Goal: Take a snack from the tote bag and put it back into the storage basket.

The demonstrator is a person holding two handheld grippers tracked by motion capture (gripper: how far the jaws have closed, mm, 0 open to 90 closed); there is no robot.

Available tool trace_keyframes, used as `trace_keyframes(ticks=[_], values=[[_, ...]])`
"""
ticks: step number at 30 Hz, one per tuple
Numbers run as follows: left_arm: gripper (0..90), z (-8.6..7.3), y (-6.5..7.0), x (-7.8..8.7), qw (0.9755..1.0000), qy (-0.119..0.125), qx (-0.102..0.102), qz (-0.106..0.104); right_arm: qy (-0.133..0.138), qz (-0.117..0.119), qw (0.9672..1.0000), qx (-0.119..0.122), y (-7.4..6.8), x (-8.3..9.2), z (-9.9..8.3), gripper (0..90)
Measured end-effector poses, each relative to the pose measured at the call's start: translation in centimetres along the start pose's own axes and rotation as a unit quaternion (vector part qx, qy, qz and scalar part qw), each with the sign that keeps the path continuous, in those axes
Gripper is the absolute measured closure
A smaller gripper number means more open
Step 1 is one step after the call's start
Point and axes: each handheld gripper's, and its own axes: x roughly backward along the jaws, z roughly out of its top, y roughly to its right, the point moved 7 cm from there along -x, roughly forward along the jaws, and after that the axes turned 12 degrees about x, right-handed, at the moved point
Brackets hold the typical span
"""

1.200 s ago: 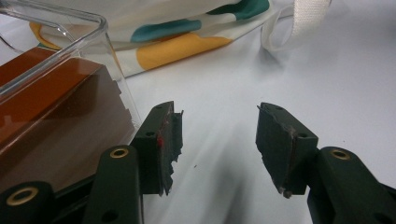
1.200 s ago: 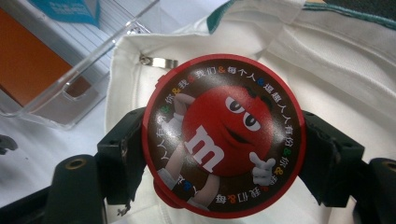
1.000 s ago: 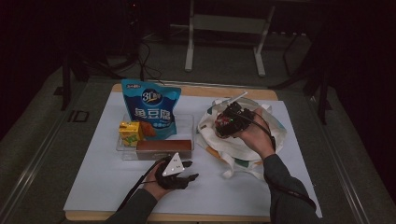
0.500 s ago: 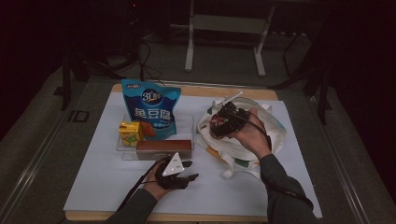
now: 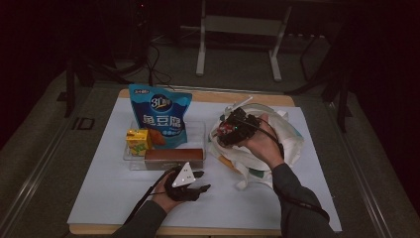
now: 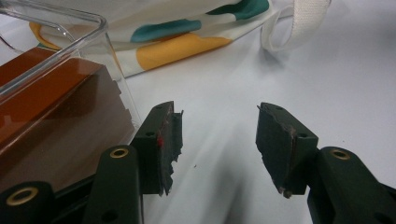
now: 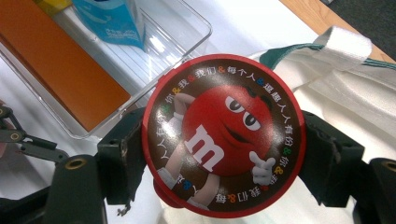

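The right gripper [image 7: 224,154] held a round candy tin [image 7: 224,135] by its rim, one jaw pressed on either side, lid facing the camera. It hung over the cloth bag [image 5: 285,144], just beside the clear tray [image 7: 182,32]. The tin looked stiff, light and probably slick on its printed face, so the rim was the surest hold. The left gripper [image 6: 217,140] rested on the table near the tray, jaws half open and empty.
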Motion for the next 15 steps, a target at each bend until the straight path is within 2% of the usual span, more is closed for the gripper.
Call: trace_keyframes(ticks=[15], values=[[47.6,-0.01,-0.01,0.01,1.0000,-0.001,-0.001,0.001,0.008,0.006,0.9999,0.005,-0.72,0.14,0.92,25.8]])
